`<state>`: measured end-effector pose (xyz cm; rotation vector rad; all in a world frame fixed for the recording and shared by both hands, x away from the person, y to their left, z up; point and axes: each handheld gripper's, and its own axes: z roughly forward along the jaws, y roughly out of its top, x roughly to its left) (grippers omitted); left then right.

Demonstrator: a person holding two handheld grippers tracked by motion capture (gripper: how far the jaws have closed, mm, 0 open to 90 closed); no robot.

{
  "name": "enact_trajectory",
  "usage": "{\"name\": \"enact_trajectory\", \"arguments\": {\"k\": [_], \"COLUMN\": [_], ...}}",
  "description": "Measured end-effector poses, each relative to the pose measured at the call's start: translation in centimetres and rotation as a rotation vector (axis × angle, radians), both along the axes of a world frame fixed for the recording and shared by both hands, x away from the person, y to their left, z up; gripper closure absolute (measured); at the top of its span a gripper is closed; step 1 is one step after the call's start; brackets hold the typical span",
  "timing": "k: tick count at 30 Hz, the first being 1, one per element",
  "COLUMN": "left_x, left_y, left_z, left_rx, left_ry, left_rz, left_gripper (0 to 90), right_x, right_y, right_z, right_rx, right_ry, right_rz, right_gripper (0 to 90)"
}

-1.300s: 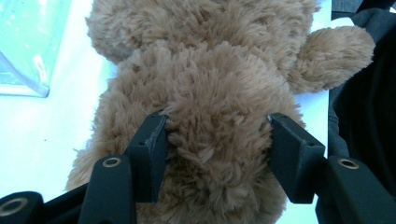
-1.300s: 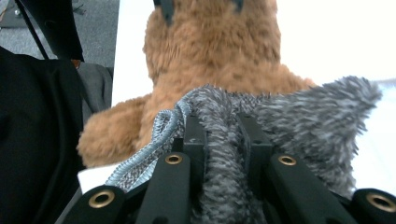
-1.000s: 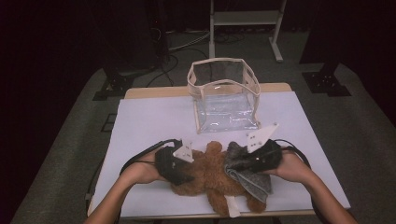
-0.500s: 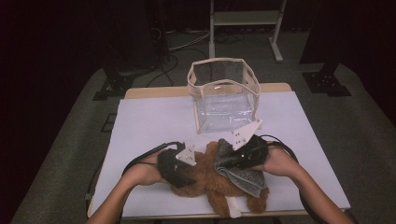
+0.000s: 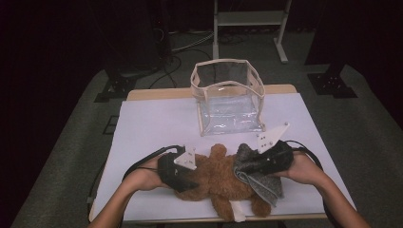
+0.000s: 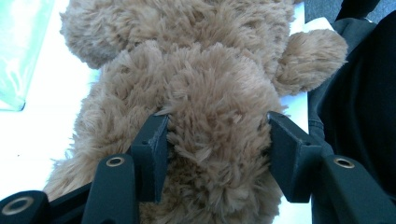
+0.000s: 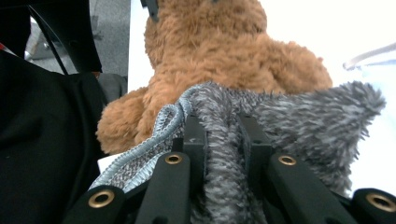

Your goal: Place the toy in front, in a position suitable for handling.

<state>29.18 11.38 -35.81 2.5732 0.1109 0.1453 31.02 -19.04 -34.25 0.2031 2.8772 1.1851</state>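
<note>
A brown teddy bear (image 5: pixel 218 178) lies near the front edge of the white table (image 5: pixel 152 123), before a clear bag (image 5: pixel 228 97). The left gripper (image 6: pixel 217 140) squeezes the bear's plush body between its jaws. The right gripper (image 7: pixel 223 135) is clamped on a grey fuzzy cloth (image 5: pixel 259 178) draped against the bear.

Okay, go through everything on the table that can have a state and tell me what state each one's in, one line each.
Teddy bear: lying on the table, gripped at one end by the left tool.
Grey fuzzy cloth: draped over the bear's other end, pinched in the right tool.
Clear bag: upright, top open, nothing visible inside.
Left tool: jaws pressing into the bear's fur.
Right tool: shut on a fold of cloth.
</note>
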Motion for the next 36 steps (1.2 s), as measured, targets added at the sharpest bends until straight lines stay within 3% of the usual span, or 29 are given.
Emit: {"name": "enact_trajectory", "arguments": {"k": [4,9,13,20,24,28,33,36], "left_x": [0.0,-0.1,-0.2,-0.5,-0.4,-0.3,-0.3,-0.4], "left_y": [0.1,0.3,0.4,0.2,0.2,0.2,0.3,0.2], "left_z": [-0.3,-0.5,-0.5,-0.4,-0.4,-0.4,-0.2,0.5], "left_rx": [-0.01,-0.012,-0.023,-0.006,-0.002,0.0,0.008,0.024], "left_ry": [0.01,0.013,0.015,-0.002,0.0,0.006,0.003,-0.027], "left_rz": [0.003,-0.002,0.003,0.006,0.004,0.006,0.006,0.016], "left_gripper": [43.7,44.1,44.3,43.9,43.6,43.2,42.5,39.8], "right_x": [0.6,1.3,1.0,0.0,-0.5,-0.5,0.3,0.5], "right_y": [2.5,4.6,2.7,-3.9,-6.0,-6.4,-4.4,-2.7], "right_z": [0.6,0.3,0.1,-1.6,-2.9,-2.9,-1.7,-1.4], "right_rx": [-0.019,-0.014,0.011,0.11,0.111,0.125,0.148,0.145], "right_ry": [-0.022,-0.013,0.004,0.048,0.068,0.069,0.05,0.045], "right_rz": [0.03,0.06,0.036,-0.097,-0.144,-0.147,-0.111,-0.065], "right_gripper": [75.8,75.7,75.6,75.7,75.6,75.6,75.6,75.7]}}
